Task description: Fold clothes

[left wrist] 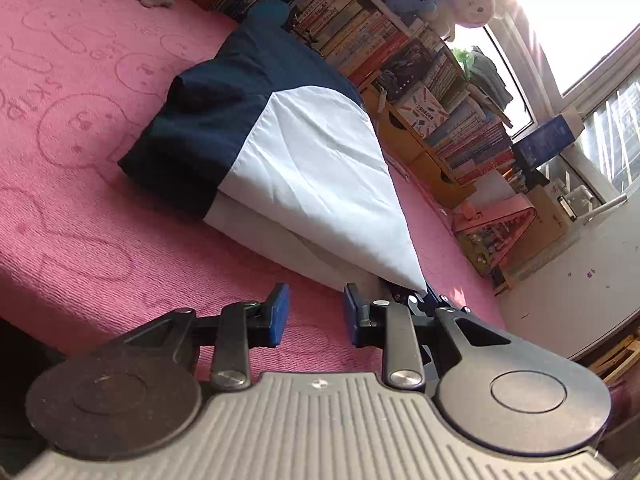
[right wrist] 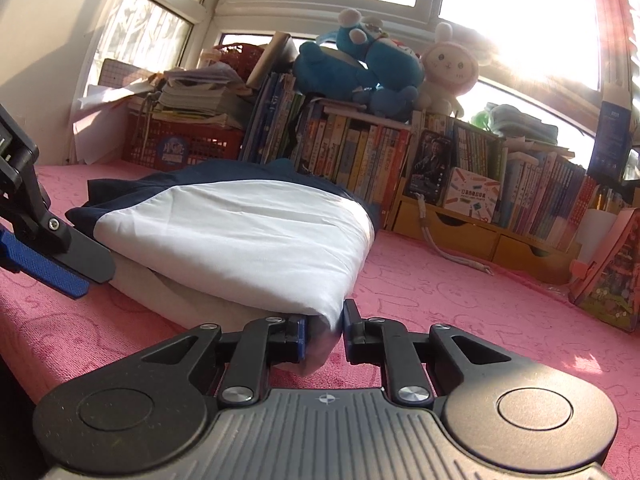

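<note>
white and navy cloth, the folded garment (left wrist: 304,168) lies on the pink bed cover (left wrist: 80,216). its long axis runs from the near edge toward the bookshelf (right wrist: 460,176), navy end far, white end near, and it narrows to a white corner at the near end.

the left wrist view shows the left gripper (left wrist: 316,312) low over the cover, tilted, its blue pads (left wrist: 278,312) spread apart with only pink cover between them, just beside the garment's near edge. part of the right gripper shows there beside that white corner.

the right wrist view gives what the other hides: the right gripper (right wrist: 324,334) lies level on the cover with the white corner between its fingers (right wrist: 352,330), which are partly closed; whether they pinch it i cannot tell. that view also shows the plush toys (right wrist: 360,68) on top of the shelf, and the left gripper entering from the left, touching the garment's side.
</note>
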### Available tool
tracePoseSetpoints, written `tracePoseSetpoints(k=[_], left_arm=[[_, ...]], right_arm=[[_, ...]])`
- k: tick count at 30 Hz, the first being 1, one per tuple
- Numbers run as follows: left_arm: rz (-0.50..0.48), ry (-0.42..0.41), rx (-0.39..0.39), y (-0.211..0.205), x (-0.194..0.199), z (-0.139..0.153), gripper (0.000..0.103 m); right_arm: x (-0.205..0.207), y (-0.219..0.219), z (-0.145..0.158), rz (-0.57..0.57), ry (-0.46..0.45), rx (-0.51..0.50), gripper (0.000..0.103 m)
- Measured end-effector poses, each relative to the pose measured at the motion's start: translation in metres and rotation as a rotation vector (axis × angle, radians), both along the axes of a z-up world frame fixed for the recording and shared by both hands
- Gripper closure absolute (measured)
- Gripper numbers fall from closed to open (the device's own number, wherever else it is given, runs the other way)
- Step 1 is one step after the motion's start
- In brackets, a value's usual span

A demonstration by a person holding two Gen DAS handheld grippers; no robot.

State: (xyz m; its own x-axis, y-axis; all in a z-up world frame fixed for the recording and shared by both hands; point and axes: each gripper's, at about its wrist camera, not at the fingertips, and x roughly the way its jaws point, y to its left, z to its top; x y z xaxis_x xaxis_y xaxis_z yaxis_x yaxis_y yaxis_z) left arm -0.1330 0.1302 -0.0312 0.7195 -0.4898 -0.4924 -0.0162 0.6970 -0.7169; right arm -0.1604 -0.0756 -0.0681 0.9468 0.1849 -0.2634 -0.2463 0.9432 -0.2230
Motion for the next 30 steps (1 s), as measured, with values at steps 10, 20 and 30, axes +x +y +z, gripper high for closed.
tracePoseSetpoints(k=[10,20,30], left_arm=[[0.251,0.134,-0.517,0.013,0.033,-0.043,0.071],[0.259,0.143,-0.448,0.0,0.04,-0.037,0.071],[0.31,0.168,-0.448,-0.006,0.04,-0.042,0.08]], right_arm=[[0.0,0.001,0.011,0.027,-0.035,-0.034,0.084],[0.003,-0.001,0.014,0.022,-0.025,-0.015,0.084],[0.001,-0.002,0.017,0.016,-0.037,0.001,0.084]])
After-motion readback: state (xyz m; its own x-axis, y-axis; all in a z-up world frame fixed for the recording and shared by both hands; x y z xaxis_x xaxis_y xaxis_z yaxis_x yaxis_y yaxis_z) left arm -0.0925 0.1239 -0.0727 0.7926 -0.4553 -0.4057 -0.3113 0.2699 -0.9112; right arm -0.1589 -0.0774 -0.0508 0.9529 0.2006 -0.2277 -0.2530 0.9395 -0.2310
